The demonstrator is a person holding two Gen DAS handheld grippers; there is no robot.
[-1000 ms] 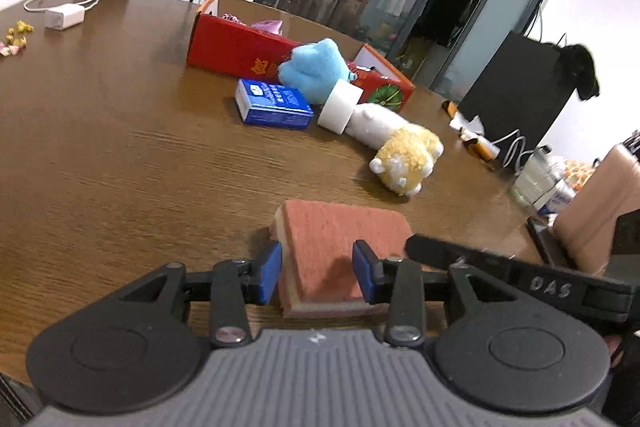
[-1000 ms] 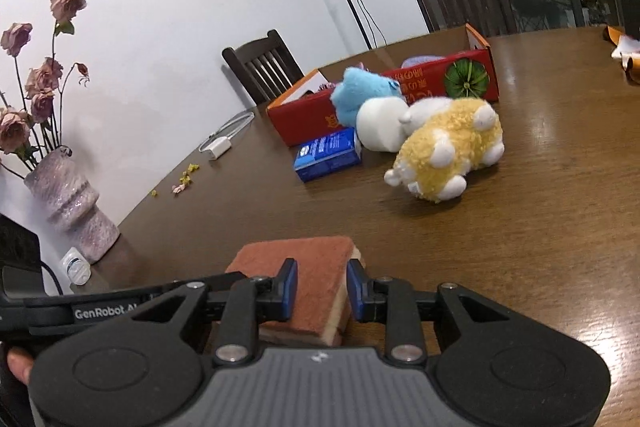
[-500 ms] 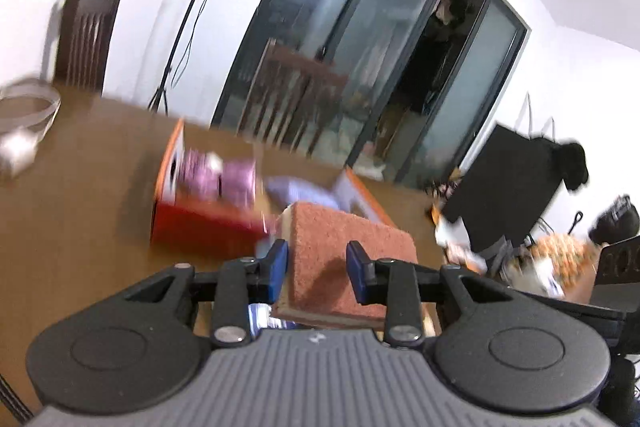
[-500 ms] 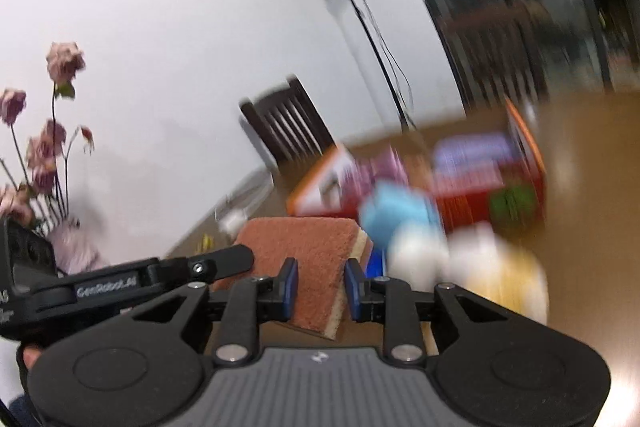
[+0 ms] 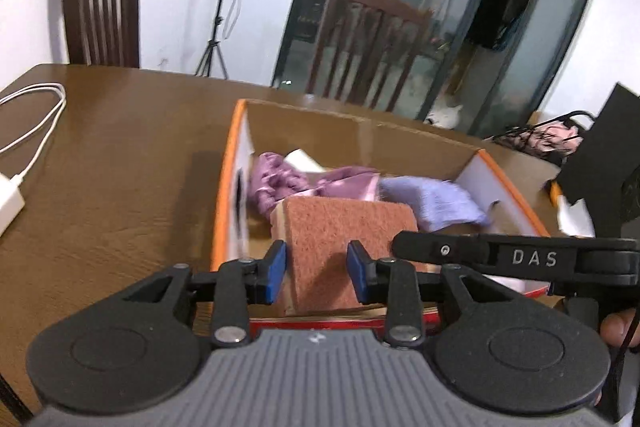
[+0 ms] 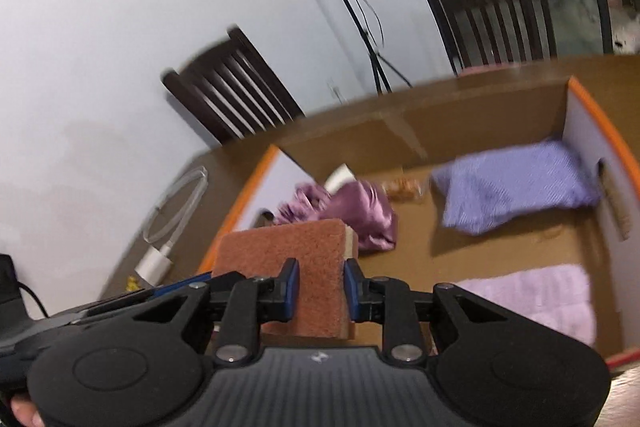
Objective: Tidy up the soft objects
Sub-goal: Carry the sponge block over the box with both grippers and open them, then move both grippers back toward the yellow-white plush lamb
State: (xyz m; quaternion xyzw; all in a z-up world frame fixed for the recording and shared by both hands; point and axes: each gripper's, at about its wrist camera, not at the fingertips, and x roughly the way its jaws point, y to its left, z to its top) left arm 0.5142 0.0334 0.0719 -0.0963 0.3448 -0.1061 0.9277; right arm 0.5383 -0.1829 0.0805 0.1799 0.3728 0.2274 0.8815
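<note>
Tabletop [image 5: 120, 155] below, I hold the scouring sponge [image 5: 344, 239] pinched by both claws, left claw [image 5: 316, 277] and right claw [image 6: 319, 290], over the cardboard box [image 5: 360, 131].

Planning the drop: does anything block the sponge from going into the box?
Nothing visible does. The sponge hangs over the open box, with bare floor between the purple cloth and the lavender cushion.

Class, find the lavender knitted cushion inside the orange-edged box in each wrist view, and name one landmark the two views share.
Left wrist view: the lavender cushion lies right of centre, by the box's right end wall, just beyond the sponge.
Right wrist view: the lavender cushion sits upper right, against the same end wall.
Shared landmark: the crumpled purple satin cloth at the box's left end.
</note>
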